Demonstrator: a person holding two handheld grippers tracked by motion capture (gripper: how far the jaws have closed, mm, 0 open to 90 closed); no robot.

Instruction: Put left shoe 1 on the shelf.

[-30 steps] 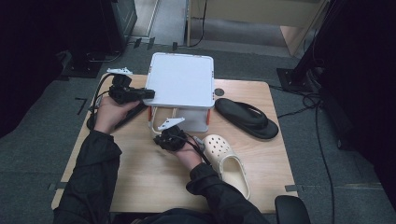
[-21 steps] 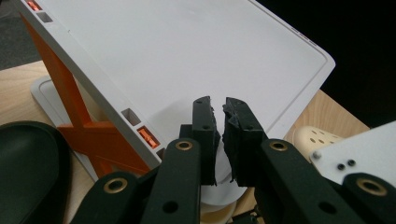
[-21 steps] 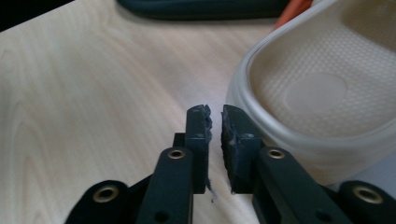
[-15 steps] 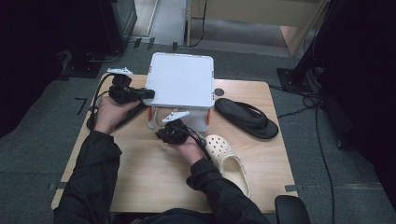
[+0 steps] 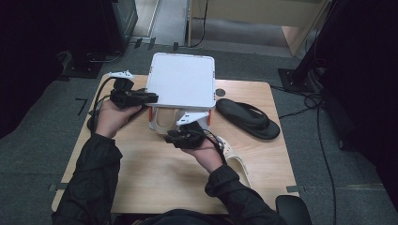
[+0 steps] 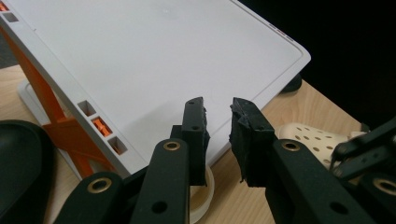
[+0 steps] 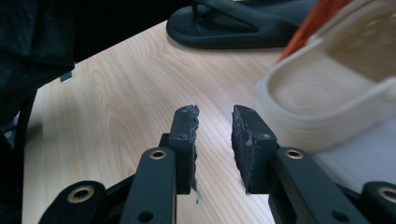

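From my remote seat, nearest me is the person's dark sleeves coming in over the light wooden table, its grain running plain and pale. A cream clog lies at about 4 o'clock from the table's middle, partly under the right wrist. The right gripper sits just above the middle, in front of the rack; its jaws have just been opening and stand apart with nothing between them, bare wood showing in the gap in the right gripper view.

Further out, at 12 o'clock, stands the white rack with orange struts, its flat top blank. A second cream clog lies on its lower shelf; in the right gripper view it sits just beside the right jaw, not touched. The left gripper is at 10 o'clock, its tips at the rack's left edge. Its jaws have just been opening as well, and in the left gripper view a narrow gap shows between them with nothing pinched.

At 2 o'clock a black flip-flop lies slantwise on the table, beside the rack and apart from it.

Beyond the table is grey carpet, cables trailing at the right, and dark stands and furniture at the back.
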